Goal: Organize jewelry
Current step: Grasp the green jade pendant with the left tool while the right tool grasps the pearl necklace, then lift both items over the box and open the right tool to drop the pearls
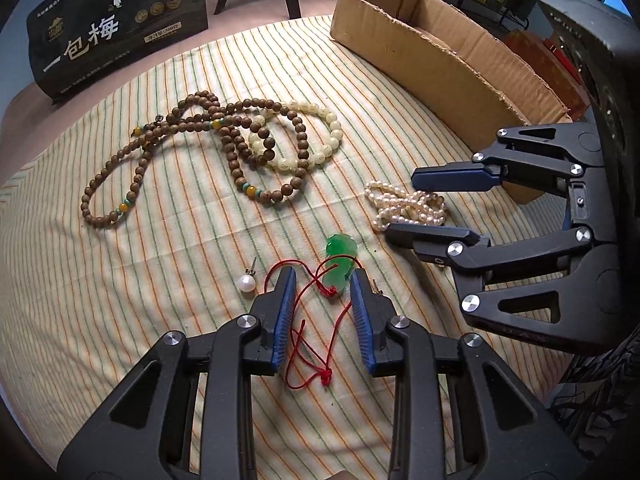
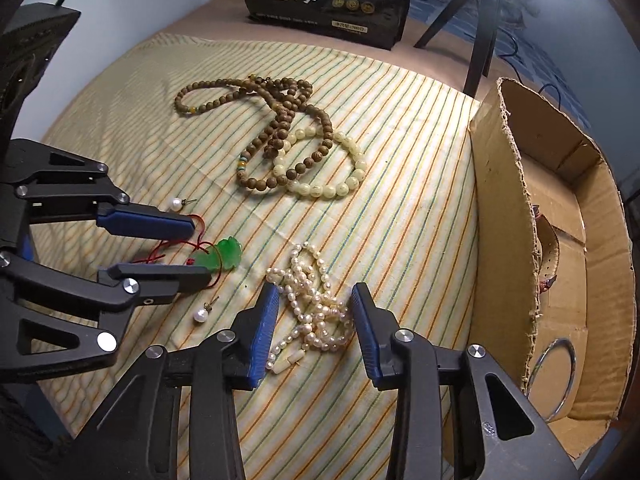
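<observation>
Left gripper [image 1: 323, 276] fingers sit wide apart around the red cord [image 1: 308, 332] of the green pendant [image 1: 339, 262], gripping nothing. Right gripper [image 2: 316, 294] is spread too, straddling the pearl necklace [image 2: 316, 304]. Everything's on a striped cloth [image 2: 400, 208] on the counter, cardboard box [image 2: 504, 216] just beside the pearls.

The left gripper [image 1: 323, 282] hangs low and angled forward, its blue-padded fingers [image 1: 285, 312] spread apart with nothing between the pads. The right gripper [image 2: 314, 300] sits just beside it, likewise low, its jaws spread wide and its pads [image 2: 264, 332] gripping nothing
</observation>
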`<state>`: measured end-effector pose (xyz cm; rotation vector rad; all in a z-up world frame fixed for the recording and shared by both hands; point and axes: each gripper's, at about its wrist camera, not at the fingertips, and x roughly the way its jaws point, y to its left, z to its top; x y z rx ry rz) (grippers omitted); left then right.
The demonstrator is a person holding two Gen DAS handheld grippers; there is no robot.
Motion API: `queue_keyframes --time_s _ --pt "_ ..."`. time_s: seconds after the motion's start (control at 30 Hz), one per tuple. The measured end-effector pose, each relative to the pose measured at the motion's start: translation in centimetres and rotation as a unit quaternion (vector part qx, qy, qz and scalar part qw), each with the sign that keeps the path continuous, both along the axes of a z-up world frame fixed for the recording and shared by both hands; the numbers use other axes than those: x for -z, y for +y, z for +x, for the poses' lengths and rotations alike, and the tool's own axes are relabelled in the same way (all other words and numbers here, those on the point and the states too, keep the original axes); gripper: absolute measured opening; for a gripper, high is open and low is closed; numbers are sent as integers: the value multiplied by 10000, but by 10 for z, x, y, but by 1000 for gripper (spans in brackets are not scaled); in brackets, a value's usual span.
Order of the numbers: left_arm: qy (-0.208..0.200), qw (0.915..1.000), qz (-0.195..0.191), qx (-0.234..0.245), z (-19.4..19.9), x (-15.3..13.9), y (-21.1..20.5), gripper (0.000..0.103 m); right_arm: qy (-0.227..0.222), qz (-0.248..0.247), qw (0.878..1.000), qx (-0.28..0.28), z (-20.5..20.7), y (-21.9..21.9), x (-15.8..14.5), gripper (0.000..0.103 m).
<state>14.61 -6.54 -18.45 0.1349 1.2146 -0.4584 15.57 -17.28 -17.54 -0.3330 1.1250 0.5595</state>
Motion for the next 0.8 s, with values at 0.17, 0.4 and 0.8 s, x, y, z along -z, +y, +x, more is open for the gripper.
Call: queue_keyframes --time_s 0.17,0.4,0.8 --pt "32 10000 -7 55 2 4 -2 28 85 4 10000 -20 4 0 4 36" --pt "-15 9998 169 75 15 9 -14 23 97 -32 9999 15 6 3 7 36" --pt "-115 9997 188 -105 17 8 -7 12 118 139 9998 -43 -3 6 5 9"
